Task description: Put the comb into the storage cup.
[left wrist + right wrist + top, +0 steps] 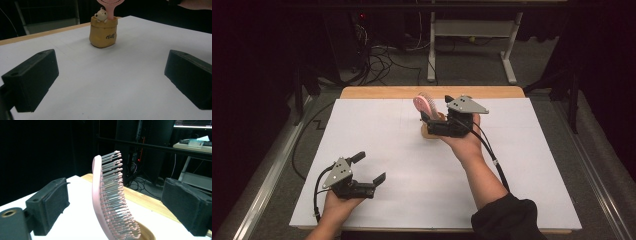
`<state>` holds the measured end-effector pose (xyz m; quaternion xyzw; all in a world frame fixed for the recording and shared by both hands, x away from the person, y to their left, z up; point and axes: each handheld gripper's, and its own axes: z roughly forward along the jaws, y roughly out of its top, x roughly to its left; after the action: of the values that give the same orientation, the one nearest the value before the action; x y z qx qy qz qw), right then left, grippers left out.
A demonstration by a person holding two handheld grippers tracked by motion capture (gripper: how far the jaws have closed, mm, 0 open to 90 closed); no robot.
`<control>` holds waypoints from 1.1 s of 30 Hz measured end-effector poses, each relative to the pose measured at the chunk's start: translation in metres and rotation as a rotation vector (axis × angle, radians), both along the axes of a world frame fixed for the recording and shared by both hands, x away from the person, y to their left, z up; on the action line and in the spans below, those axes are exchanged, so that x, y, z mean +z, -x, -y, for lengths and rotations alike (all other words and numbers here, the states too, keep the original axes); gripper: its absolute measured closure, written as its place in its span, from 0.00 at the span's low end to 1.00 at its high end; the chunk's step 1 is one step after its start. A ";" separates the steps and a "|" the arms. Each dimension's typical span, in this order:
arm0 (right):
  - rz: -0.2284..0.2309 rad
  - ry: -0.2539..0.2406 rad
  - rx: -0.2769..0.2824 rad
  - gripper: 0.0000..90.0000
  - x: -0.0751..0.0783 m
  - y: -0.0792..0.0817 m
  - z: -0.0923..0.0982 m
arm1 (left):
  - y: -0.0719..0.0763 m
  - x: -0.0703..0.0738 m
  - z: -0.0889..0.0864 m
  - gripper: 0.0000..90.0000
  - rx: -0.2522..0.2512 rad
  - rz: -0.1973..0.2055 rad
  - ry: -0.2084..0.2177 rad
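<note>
Hairbrush: pink hairbrush (107,202) stands handle-down in the yellow sack-shaped holder (103,33), leaning, bristles free.
Holder place: on the white table (402,160), toward its far edge at mid-width.
Right gripper: right gripper (439,117) sits at the holder, jaws spread wide on either side of the brush, pads clear of it.
Left gripper: left gripper (369,167) is well short of the holder, jaws open, empty.
Doing it well: likely a release; draw straight back so no pad snags the bristles or tips the holder.
Count: one brush, one holder, one small bear figure (101,15) on its rim, two grippers.
</note>
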<state>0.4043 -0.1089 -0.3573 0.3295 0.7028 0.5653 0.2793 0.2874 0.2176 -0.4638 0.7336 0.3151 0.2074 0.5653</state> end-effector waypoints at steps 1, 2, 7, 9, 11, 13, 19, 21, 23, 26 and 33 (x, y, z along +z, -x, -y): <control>0.000 -0.001 0.003 0.08 0.000 0.001 0.001 | 0.000 0.000 0.000 0.00 0.000 0.000 0.001; 0.001 0.001 0.007 0.08 0.000 0.002 0.001 | 0.000 0.000 0.000 0.00 0.000 0.000 0.002; -0.011 0.014 0.006 0.02 -0.001 0.007 0.005 | 0.000 0.000 0.000 0.00 -0.001 0.001 0.001; -0.006 0.019 0.006 0.01 -0.002 0.009 0.007 | 0.000 0.000 0.000 0.00 0.000 -0.001 -0.002; 0.000 0.030 0.002 0.01 -0.004 0.012 0.010 | 0.001 0.000 0.000 0.00 -0.001 0.001 -0.003; 0.001 0.028 0.004 0.01 -0.005 0.014 0.012 | 0.001 0.000 0.000 0.00 -0.002 0.004 -0.008; -0.009 0.049 0.016 0.01 -0.014 0.022 0.019 | 0.000 -0.003 -0.003 0.00 0.001 -0.004 -0.013; -0.013 0.051 0.020 0.01 -0.018 0.024 0.021 | 0.000 -0.003 -0.005 0.00 0.005 -0.004 -0.013; -0.024 0.057 0.021 0.01 -0.025 0.027 0.025 | 0.000 -0.003 -0.006 0.00 0.009 -0.002 -0.010; -0.041 0.067 0.016 0.01 -0.036 0.031 0.030 | 0.000 -0.003 -0.007 0.00 0.011 -0.001 -0.010; -0.077 0.079 -0.002 0.01 -0.067 0.044 0.046 | 0.000 -0.004 -0.007 0.00 0.015 -0.005 -0.017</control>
<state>0.3605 -0.1554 -0.4242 0.3406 0.7343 0.5238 0.2653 0.2873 0.2243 -0.4676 0.7363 0.3205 0.2124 0.5567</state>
